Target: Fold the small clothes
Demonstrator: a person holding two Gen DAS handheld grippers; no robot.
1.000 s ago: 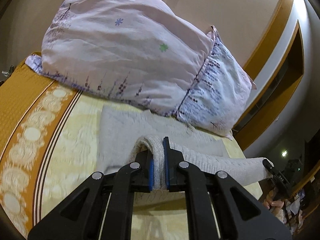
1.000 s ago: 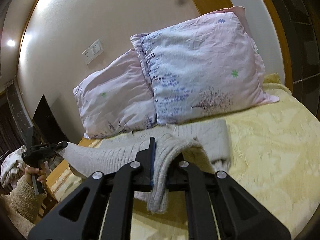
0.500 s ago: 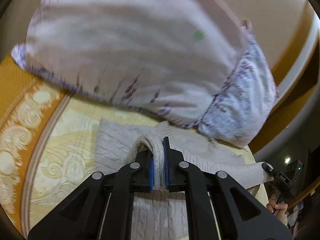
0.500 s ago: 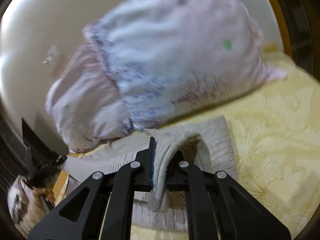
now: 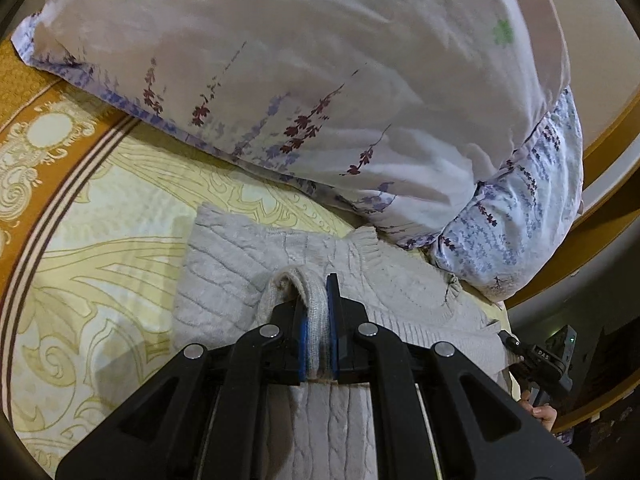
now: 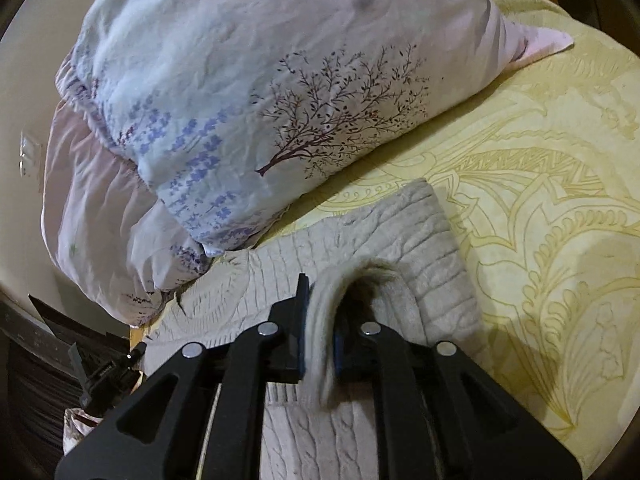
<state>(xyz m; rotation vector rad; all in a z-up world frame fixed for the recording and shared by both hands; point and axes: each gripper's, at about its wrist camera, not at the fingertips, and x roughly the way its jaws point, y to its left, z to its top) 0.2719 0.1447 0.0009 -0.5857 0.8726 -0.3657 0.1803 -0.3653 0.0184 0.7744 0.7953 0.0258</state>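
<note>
A small grey cable-knit sweater (image 5: pixel 224 272) lies on the yellow patterned bedspread, just in front of the pillows. My left gripper (image 5: pixel 318 320) is shut on a raised fold of its edge. My right gripper (image 6: pixel 318 320) is shut on another fold of the same sweater (image 6: pixel 432 240), which humps up over its fingers. The knit stretches between the two grippers. The other gripper shows small at the edge of each view, the right one in the left wrist view (image 5: pixel 548 360) and the left one in the right wrist view (image 6: pixel 108 372).
Two floral pillows (image 5: pixel 304 80) (image 6: pixel 256 92) lean against the wall right behind the sweater. The bedspread (image 6: pixel 540 200) extends to the right, with an orange patterned border (image 5: pixel 36 128) on the left. A wooden bed frame (image 5: pixel 608 200) runs at the far right.
Both grippers have moved forward and down toward the pillows, carrying the held sweater edge over the rest of the garment. The pillows now fill the upper view.
</note>
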